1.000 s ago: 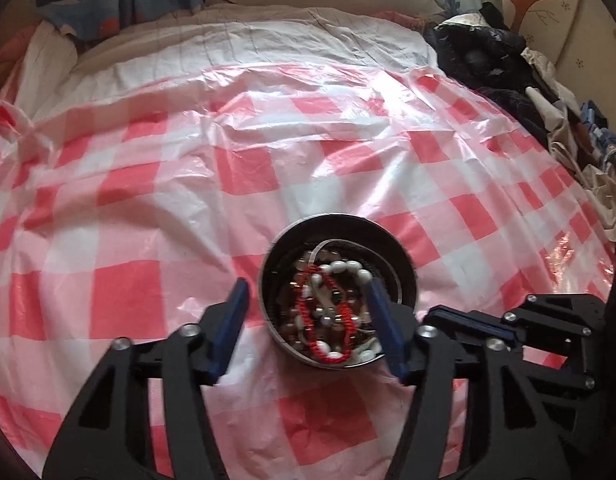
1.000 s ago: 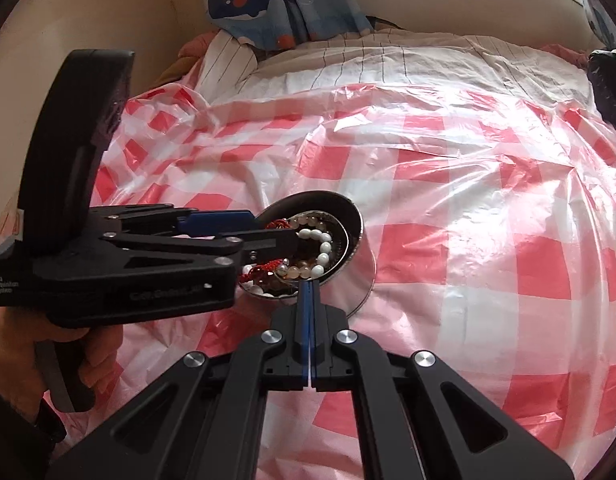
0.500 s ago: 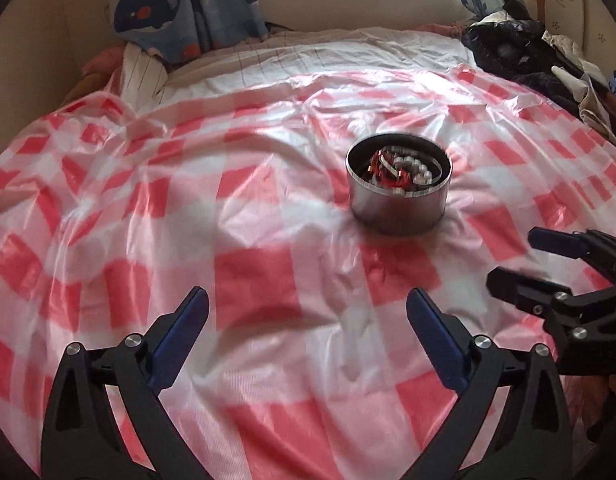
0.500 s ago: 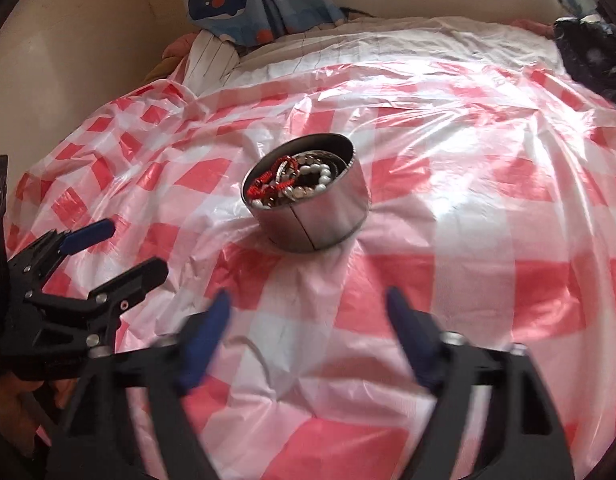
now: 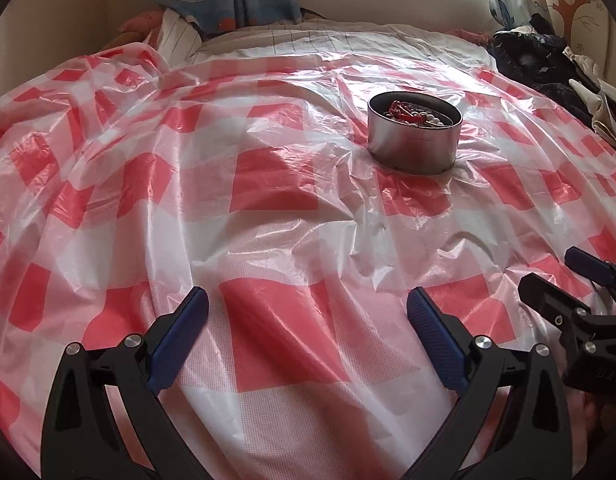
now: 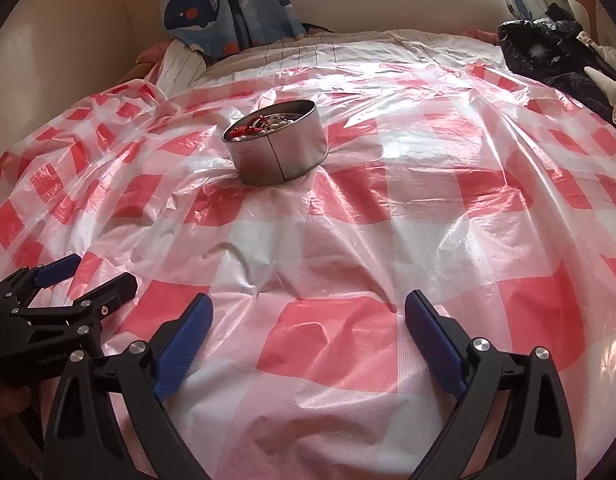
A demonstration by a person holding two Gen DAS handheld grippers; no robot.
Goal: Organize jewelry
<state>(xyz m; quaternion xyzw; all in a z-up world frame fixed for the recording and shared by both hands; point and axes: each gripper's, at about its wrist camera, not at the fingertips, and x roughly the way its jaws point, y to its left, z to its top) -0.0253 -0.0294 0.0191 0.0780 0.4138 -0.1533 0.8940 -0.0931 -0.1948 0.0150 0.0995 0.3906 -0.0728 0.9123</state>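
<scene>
A round metal tin (image 5: 414,140) stands on the red-and-white checked plastic sheet (image 5: 267,184), holding red bead and white pearl jewelry (image 5: 410,115). It also shows in the right wrist view (image 6: 277,148) with the jewelry (image 6: 259,127) inside. My left gripper (image 5: 308,312) is open and empty, well short of the tin. My right gripper (image 6: 308,316) is open and empty, also well back from the tin. Each gripper shows in the other's view: the right one (image 5: 568,276) at the right edge, the left one (image 6: 79,276) at the left edge.
The sheet covers a bed. A whale-print curtain (image 6: 223,12) hangs at the back by the wall. A pile of dark clothes (image 5: 548,64) lies at the back right. The plastic is wrinkled around the tin.
Both grippers have pulled back from the tin and opened wide. The right gripper was shut over the tin a second ago. The jewelry stays in the tin.
</scene>
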